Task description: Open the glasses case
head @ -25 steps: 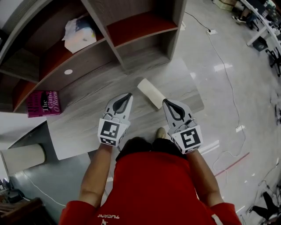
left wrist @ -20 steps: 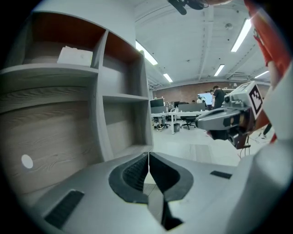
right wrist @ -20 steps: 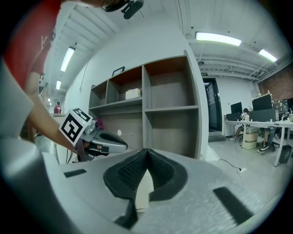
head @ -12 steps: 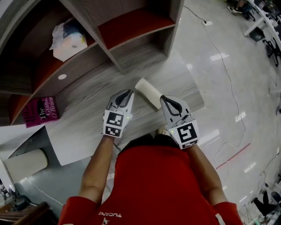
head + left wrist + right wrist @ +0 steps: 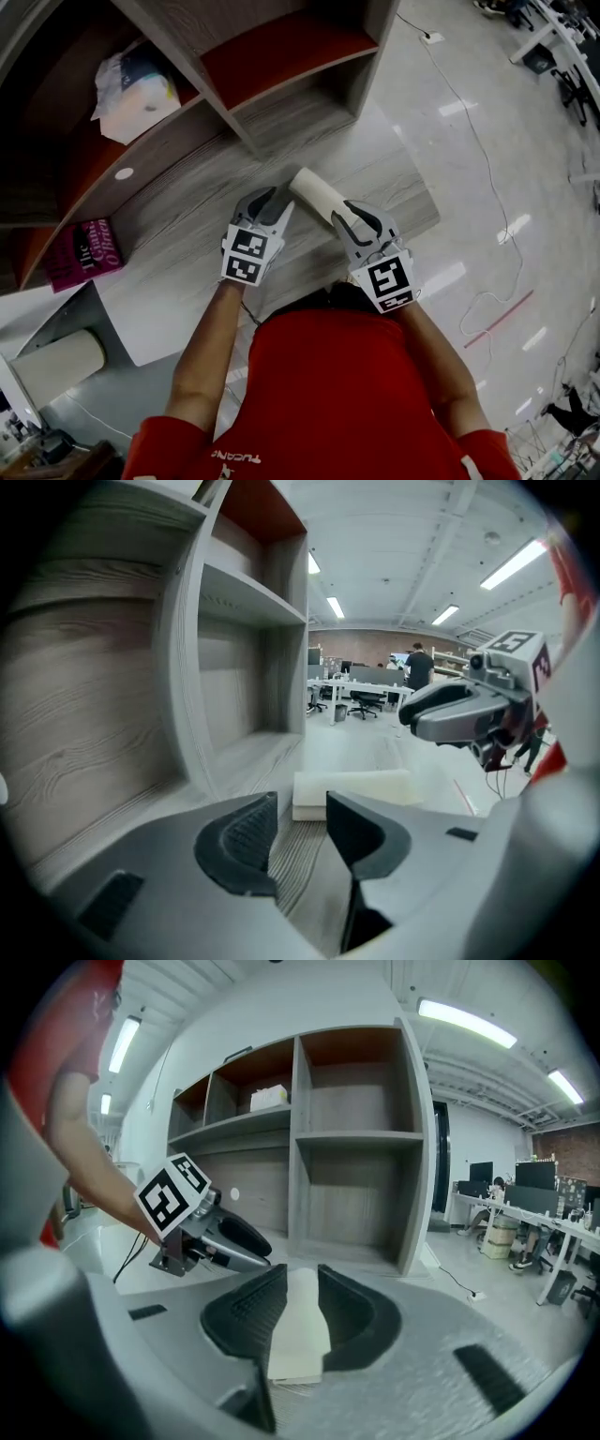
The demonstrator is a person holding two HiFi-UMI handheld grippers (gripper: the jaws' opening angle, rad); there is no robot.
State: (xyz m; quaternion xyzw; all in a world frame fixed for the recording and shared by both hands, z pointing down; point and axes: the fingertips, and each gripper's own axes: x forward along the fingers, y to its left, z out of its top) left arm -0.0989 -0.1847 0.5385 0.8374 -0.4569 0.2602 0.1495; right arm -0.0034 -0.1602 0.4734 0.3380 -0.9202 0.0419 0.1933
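The glasses case [image 5: 317, 195] lies closed on the bench [image 5: 178, 244], just in front of the shelf unit [image 5: 281, 122]. You have a gripper at each end of it, most likely so that one can steady the body while the other works the lid. Your left gripper [image 5: 273, 195] is opening, its jaws spread with nothing between them, and the case sits just ahead of its tips. Your right gripper [image 5: 344, 214] is opening too, with the case's near end in the gap and the pads not yet pinching it.

Pink book [image 5: 82, 254] on grey desk [image 5: 187, 234], white bag [image 5: 136, 92] in wooden shelving [image 5: 305, 111]
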